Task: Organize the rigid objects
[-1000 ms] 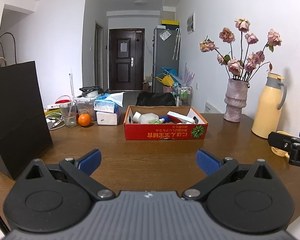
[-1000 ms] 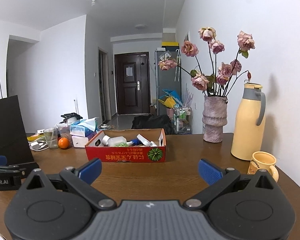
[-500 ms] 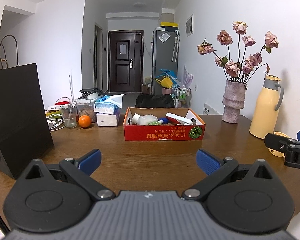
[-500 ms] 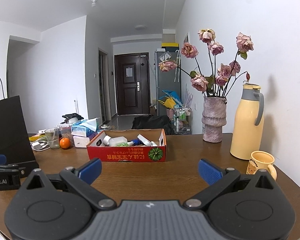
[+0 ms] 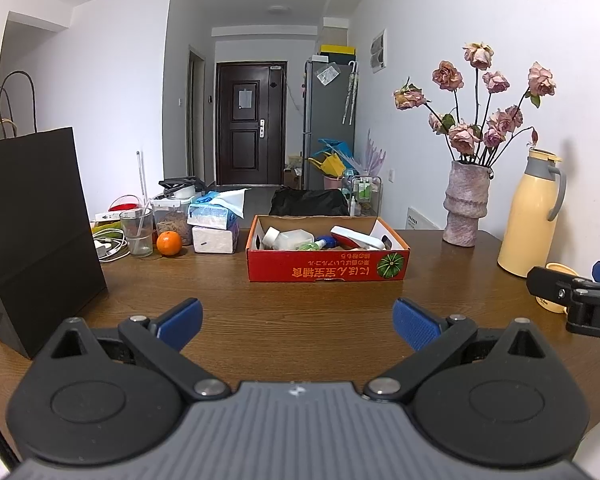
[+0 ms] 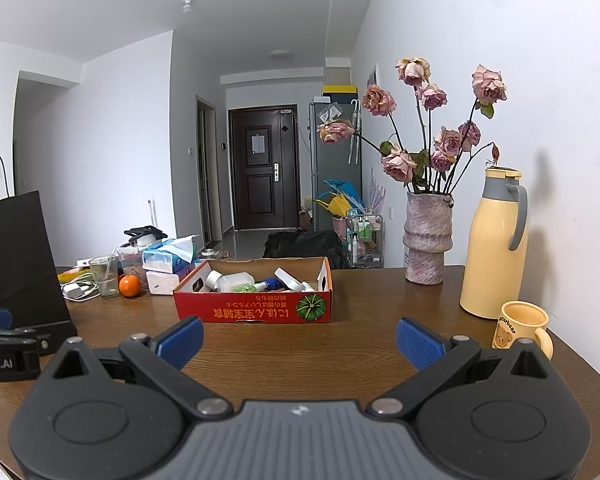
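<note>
A red cardboard box sits mid-table and holds a white bottle, a small green bottle, a blue-capped item and a red-and-white object. My left gripper hovers over the near table, open, with nothing between its blue pads. My right gripper is also open and empty, a little nearer the box. A yellow bear mug stands by the right gripper's right finger.
On the wooden table: a black paper bag at left, a glass, an orange, tissue packs, chargers. At right stand a flower vase and a cream thermos. Each gripper shows at the other view's edge.
Both grippers have drifted back slightly and risen a little; the box and vase look marginally farther. Both stay open and empty.
</note>
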Available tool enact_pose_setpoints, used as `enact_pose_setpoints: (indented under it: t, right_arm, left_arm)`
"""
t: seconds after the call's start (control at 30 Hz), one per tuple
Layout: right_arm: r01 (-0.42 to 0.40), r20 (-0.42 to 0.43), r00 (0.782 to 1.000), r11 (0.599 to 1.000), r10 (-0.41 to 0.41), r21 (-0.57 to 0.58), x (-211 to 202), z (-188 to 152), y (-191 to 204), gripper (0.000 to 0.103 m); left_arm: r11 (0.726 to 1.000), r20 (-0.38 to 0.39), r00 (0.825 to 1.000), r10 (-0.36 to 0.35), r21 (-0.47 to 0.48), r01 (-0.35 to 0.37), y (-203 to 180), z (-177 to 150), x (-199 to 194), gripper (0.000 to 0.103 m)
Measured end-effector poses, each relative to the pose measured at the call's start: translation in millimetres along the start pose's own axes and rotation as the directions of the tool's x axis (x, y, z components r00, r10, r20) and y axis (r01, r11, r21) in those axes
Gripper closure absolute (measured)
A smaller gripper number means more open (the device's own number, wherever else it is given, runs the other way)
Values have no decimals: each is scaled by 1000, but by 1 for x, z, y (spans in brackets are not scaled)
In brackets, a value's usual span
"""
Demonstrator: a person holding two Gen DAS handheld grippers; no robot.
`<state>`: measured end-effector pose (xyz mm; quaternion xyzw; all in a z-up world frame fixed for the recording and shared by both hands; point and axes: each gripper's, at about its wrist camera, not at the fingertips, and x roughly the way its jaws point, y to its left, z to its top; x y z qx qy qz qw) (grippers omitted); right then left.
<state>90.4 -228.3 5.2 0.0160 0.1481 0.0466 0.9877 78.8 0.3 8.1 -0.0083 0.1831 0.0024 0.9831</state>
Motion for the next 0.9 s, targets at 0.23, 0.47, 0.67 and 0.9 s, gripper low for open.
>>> enact_pose_setpoints:
  t: [0.23, 0.47, 0.67, 0.9]
  right_arm:
    - [0, -1, 1000, 1000, 0, -1, -1, -1, 1, 0]
    - [1, -4, 1000, 1000, 0, 1, -1, -1, 1, 0]
    - [0, -12, 1000, 1000, 0, 2, 3, -1, -1, 0]
    - [-1, -18, 1000, 1000, 1, 0, 6, -2, 0, 0]
  left_arm:
    - [1000, 1, 1000, -1, 0, 1, 0, 0, 0, 0]
    - [1000, -5, 1000, 4, -5, -4, 3, -1, 2, 0]
    - [1000, -5, 1000, 3, -6, -3, 4, 0, 3, 0]
    - [1000, -3, 1000, -1, -9, 1, 5, -2, 4, 0]
